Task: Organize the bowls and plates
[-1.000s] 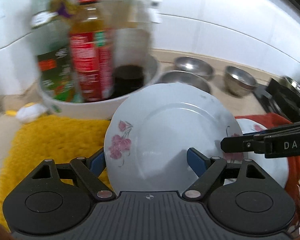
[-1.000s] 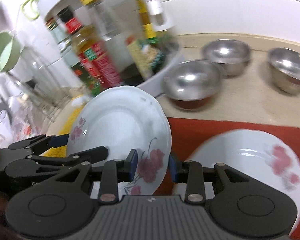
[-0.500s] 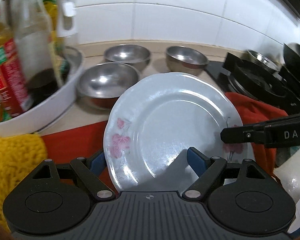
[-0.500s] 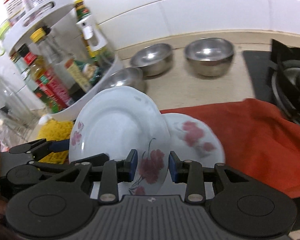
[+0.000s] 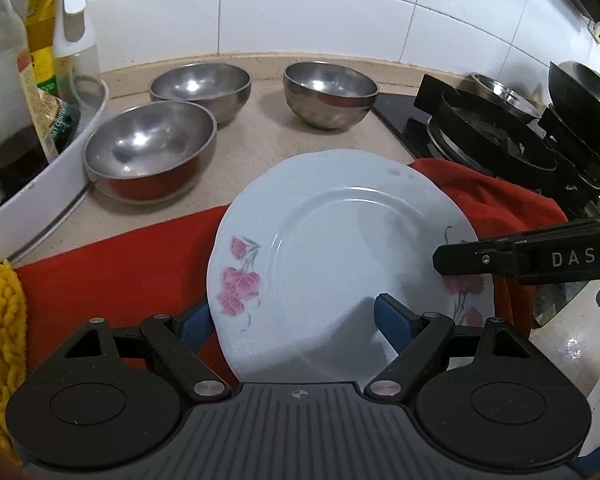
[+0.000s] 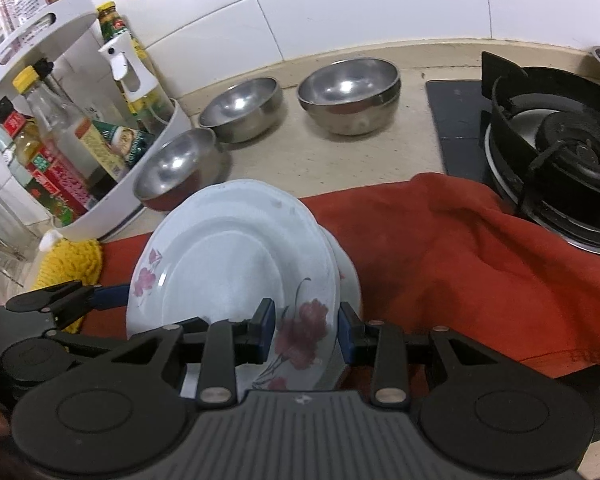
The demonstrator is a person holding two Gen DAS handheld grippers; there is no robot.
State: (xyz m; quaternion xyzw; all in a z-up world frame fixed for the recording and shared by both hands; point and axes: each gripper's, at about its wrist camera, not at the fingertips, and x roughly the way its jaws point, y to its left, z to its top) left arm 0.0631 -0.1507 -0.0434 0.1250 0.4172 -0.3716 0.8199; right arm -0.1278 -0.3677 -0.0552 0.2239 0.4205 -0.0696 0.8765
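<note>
Two grippers carry one flowered plate over its twin on the red cloth.

The left gripper [image 5: 296, 326] stands wide, its blue pads clasping the plate [image 5: 340, 248] across its near rim, while the right gripper [image 6: 307, 330], set narrow, pinches the opposite rim edge-on; two holds likely keep the tilted dish from swinging. It hangs just above a second plate [image 6: 348, 276] lying on the red cloth [image 6: 480, 248], apparently to be stacked there. Three steel bowls [image 5: 148, 148] wait untouched farther back on the counter [image 5: 268, 140], beside the bottle rack [image 6: 112, 200].
</note>
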